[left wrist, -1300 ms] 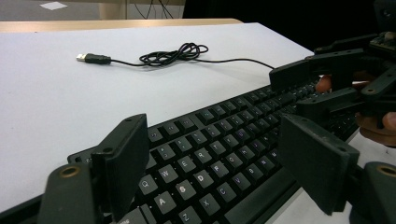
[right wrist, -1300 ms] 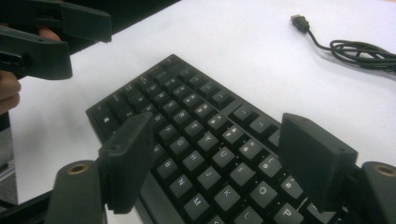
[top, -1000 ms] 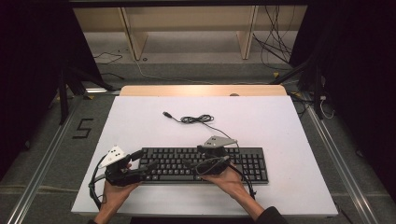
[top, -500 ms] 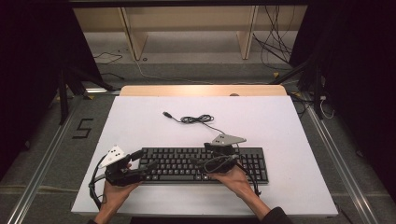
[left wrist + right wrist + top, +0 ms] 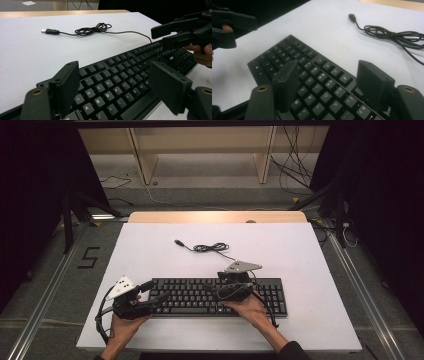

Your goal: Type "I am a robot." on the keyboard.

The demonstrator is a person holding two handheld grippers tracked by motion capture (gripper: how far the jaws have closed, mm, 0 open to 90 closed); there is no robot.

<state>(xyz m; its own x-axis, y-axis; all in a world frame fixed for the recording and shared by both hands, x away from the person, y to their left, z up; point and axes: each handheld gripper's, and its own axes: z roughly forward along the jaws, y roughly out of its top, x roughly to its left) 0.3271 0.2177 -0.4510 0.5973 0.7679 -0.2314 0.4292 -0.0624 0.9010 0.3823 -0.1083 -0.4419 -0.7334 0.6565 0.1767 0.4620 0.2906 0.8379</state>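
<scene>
Both grippers hover low over a black keyboard (image 5: pixel 217 296) with their jaws spread and nothing between the pads. In the high view the left gripper (image 5: pixel 161 296) sits at the keyboard's left end, the right gripper (image 5: pixel 220 291) over its middle; the right one's jaws have just been closing somewhat, yet they stand apart above the keys. From above, the dark jaws blend into the dark keys, so whether any tip touches a key cannot be told. The person's hands cover part of the keyboard's near edge, and the forearms are cut off by the bottom of the frame. In the left gripper view the keyboard's near corner runs out of the picture, and the other gripper is clipped at the right edge.

The keyboard is a full-size black board with white legends, lying flat and square to the near edge of the white table (image 5: pixel 310 270). Its thin black cable (image 5: pixel 212 248) leaves the back edge, gathers in a loose coil on the bare table behind, and ends in a USB plug (image 5: pixel 178 242) lying free, well apart from the board.

Beyond the table stands a pale wooden shelf frame (image 5: pixel 200 150) with loose cables (image 5: pixel 295 165) on the floor beside it
</scene>
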